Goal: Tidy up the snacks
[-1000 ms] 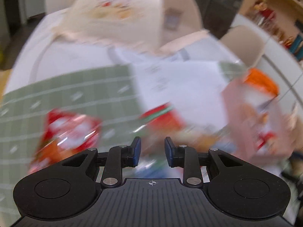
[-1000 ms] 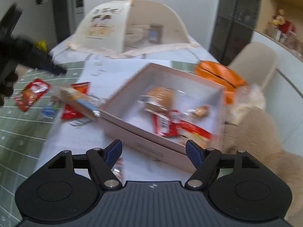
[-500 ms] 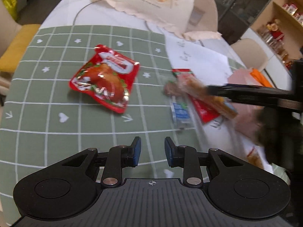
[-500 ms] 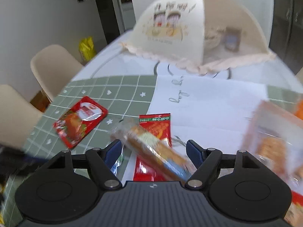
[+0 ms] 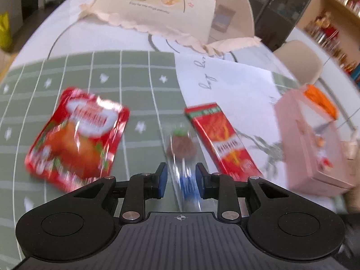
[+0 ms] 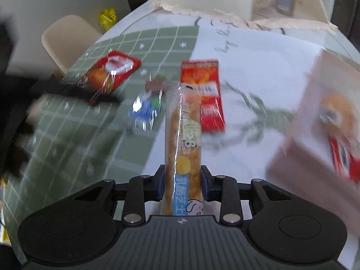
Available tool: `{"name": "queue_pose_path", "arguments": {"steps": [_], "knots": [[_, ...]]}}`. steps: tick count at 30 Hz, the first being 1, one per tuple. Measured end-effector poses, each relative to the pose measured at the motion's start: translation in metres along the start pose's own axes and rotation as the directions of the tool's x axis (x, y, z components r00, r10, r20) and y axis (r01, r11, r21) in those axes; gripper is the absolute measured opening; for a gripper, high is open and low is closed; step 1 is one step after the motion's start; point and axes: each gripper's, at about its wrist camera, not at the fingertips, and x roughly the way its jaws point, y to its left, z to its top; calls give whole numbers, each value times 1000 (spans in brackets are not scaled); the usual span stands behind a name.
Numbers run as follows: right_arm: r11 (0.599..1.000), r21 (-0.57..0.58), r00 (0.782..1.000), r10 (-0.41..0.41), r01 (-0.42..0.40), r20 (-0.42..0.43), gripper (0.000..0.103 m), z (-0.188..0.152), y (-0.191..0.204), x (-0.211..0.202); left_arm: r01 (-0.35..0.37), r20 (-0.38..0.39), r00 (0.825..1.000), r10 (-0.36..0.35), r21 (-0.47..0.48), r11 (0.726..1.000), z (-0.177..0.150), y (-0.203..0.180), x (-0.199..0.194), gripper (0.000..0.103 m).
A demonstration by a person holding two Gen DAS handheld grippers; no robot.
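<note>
Little print can be read: the long clear-wrapped biscuit stick carries blue and white Korean lettering with a large "28", too blurred to spell out, and the white paper sheet on the surface bears looping handwriting. The right gripper has its fingers pressed against both sides of that stick, which runs straight out from between them toward the far side. The left gripper hangs with fingers narrowly apart; the small clear packet with a brown sweet and blue print lies on the green grid mat between and just beyond the tips, contact unclear. A red foil pouch lies left, a red flat sachet right, and the pink cardboard box farther right.
</note>
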Motion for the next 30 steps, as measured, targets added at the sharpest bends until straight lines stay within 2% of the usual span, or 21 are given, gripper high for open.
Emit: {"name": "queue_pose_path", "arguments": {"steps": [2,4,6,8,10,13,17,20,25,29,30], "knots": [[1000,18,1000,-6,6,-5,30,-15,-2,-12,-57,0,998,57,35,998,11,-12,16,30],[1000,18,1000,-15,15,4,34,-28,-4,-22,-78,-9,997,79,71,994,17,-21,30,35],[999,-1,999,-46,46,25,54,-37,-2,-32,-85,-3,996,86,111,990,21,-30,36,40],[995,-29,993,-95,97,64,65,-44,1,-41,-94,-6,995,96,147,985,21,-35,38,41],[992,-40,989,-117,121,88,67,-46,2,-47,-84,-7,996,87,179,980,16,-37,36,40],[993,-23,987,-113,116,115,70,-44,-1,-53,-38,-31,998,46,212,977,1,-37,25,40],[989,-30,981,-136,142,136,73,-33,0,-51,11,-71,997,7,245,969,-34,-33,-2,40],[991,-21,980,-130,134,150,77,-19,2,-46,11,-90,996,9,214,977,-62,-20,-26,40],[996,26,982,-84,80,169,86,22,3,-24,11,-100,995,-6,44,999,-84,11,-51,40],[996,26,986,-87,84,139,86,69,7,18,23,-98,995,-26,-25,999,-90,23,-59,38],[993,18,985,-117,116,127,86,80,10,33,26,-97,995,-28,-26,999,-91,24,-61,38]]}}
